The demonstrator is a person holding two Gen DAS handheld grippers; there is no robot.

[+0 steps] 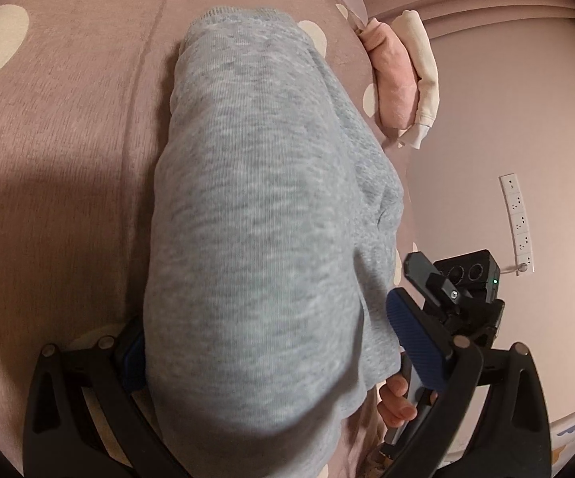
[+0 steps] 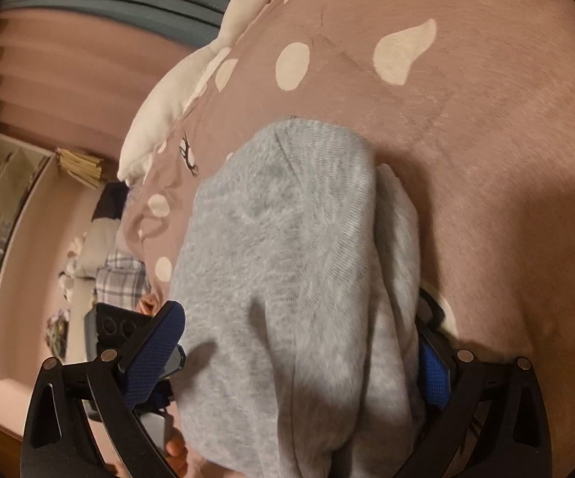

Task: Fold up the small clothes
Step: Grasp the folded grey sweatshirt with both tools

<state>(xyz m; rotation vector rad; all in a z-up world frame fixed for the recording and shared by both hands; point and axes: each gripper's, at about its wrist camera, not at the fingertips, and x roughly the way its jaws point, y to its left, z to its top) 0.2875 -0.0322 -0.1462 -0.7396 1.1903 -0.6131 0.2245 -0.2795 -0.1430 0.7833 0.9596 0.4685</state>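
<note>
A grey knit garment (image 1: 255, 207) lies lengthwise on the pink spotted bedsheet (image 1: 68, 119), its near end bunched up close to the lens. My left gripper (image 1: 263, 314) is open, and the cloth fills the gap between its fingers and hides the left pad. The right blue pad (image 1: 411, 334) stands clear of the cloth. In the right wrist view the same garment (image 2: 287, 239) runs between the wide-apart fingers of my right gripper (image 2: 301, 310), which is open. The cloth covers part of its right pad (image 2: 432, 370). A hand (image 1: 397, 402) holds the right gripper's handle.
Folded pink (image 1: 395, 75) and cream (image 1: 422, 63) clothes sit at the bed's far edge. A white goose plush (image 2: 175, 91) lies along the other edge. Beyond the bed are a power strip (image 1: 518, 223), shelves (image 2: 0, 199) and piled laundry (image 2: 120, 279).
</note>
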